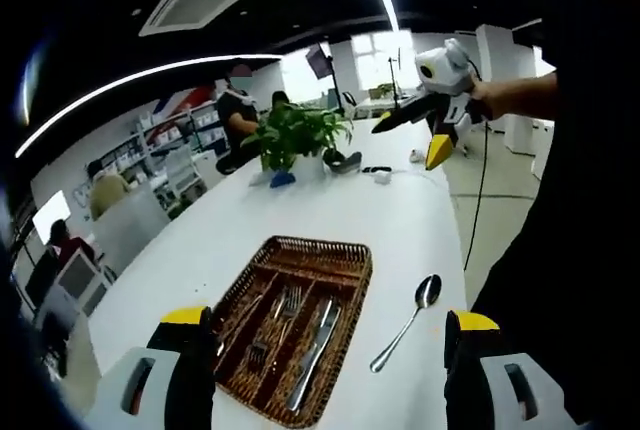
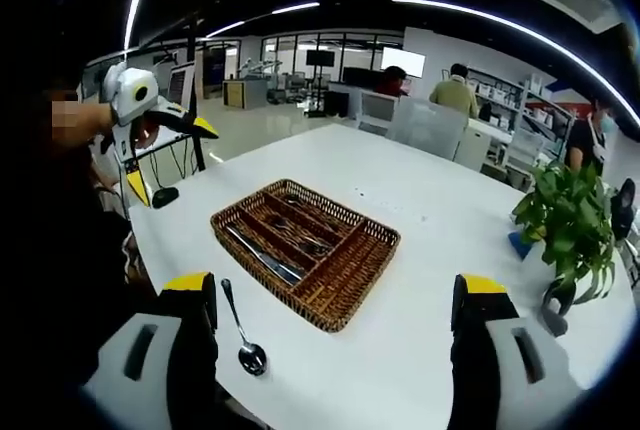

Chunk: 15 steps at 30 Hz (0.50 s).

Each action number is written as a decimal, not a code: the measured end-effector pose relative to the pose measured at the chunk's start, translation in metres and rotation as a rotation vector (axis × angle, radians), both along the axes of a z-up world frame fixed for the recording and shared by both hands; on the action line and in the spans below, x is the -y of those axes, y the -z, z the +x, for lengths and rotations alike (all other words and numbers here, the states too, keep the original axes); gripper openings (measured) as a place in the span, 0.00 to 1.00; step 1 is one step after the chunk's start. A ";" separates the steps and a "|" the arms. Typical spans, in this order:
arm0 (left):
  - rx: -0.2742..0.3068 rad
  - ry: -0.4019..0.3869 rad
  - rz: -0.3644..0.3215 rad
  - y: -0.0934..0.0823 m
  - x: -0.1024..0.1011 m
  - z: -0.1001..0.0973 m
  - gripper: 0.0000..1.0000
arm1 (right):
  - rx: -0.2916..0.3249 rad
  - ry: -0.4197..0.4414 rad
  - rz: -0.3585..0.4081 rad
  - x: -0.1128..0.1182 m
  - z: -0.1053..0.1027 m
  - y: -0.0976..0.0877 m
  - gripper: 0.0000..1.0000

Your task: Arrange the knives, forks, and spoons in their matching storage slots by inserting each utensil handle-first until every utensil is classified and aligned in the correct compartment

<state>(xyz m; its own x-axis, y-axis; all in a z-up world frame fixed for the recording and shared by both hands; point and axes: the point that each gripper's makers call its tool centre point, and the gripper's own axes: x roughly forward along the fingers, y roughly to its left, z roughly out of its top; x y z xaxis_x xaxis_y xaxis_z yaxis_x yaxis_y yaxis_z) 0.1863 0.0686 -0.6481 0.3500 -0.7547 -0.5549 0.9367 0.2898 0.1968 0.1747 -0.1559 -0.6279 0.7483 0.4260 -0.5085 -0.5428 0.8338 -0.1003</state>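
In the left gripper view the left gripper [image 1: 330,370] has its jaws spread wide and released, nothing between them, rising from the bottom edge where their lower parts are cut off. Between them lie the near end of the wicker tray [image 1: 352,268] and, just beside it on the white counter [image 1: 330,210], a single spoon [image 1: 408,320] with its bowl pointing away. The right gripper [image 1: 438,140] shows far off, held by a hand above the counter's far end, one yellow tip visible; its jaws are parted.

In the right gripper view the right gripper [image 2: 335,350] also stands released and empty over the counter [image 2: 430,210]. The spoon [image 2: 240,328] lies near the left jaw, bowl toward the camera, just beside the tray [image 2: 375,250] but apart from it. The tray is a brown woven rectangle split into long compartments; several forks [image 1: 285,308] and knives [image 1: 318,338] lie in them, though which slot holds which is hard to make out. The left gripper [image 2: 165,135] is held up at the left. A potted plant [image 2: 570,220] stands at the counter's right; people beyond are small and blurred.
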 end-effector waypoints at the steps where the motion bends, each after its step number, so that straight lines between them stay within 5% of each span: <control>1: 0.012 0.021 0.007 0.000 0.006 -0.001 1.00 | 0.000 0.000 0.002 0.001 -0.001 0.000 0.99; 15: 0.017 0.138 0.036 -0.010 0.045 0.000 1.00 | -0.004 -0.013 0.004 0.010 -0.006 0.000 0.99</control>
